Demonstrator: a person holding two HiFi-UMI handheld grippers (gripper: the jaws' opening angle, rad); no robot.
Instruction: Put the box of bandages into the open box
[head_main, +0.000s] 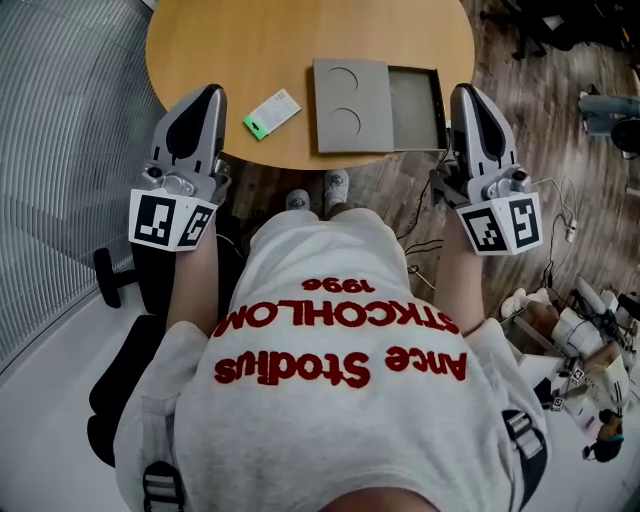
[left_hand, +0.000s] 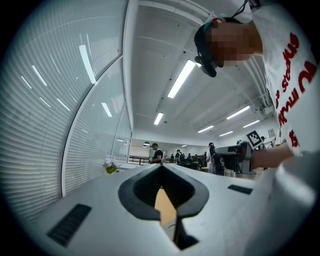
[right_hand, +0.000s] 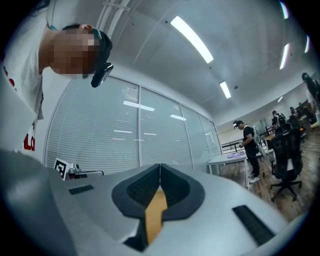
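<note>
Pale grey sweatshirt, red lettering; buckled straps

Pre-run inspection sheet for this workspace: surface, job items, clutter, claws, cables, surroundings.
Surface: round wooden table.
Job's things: box of bandages lies flat, left of the grey open box, not touching; lid slid left, right end uncovered.
Clutter: nothing seen on the table.
Claws: left claw and right claw both shut, empty, at the table's near edge.
Cables: loose cables on the wood floor under the right claw.
Surroundings: blinds at left, gear on the floor at right.
</note>
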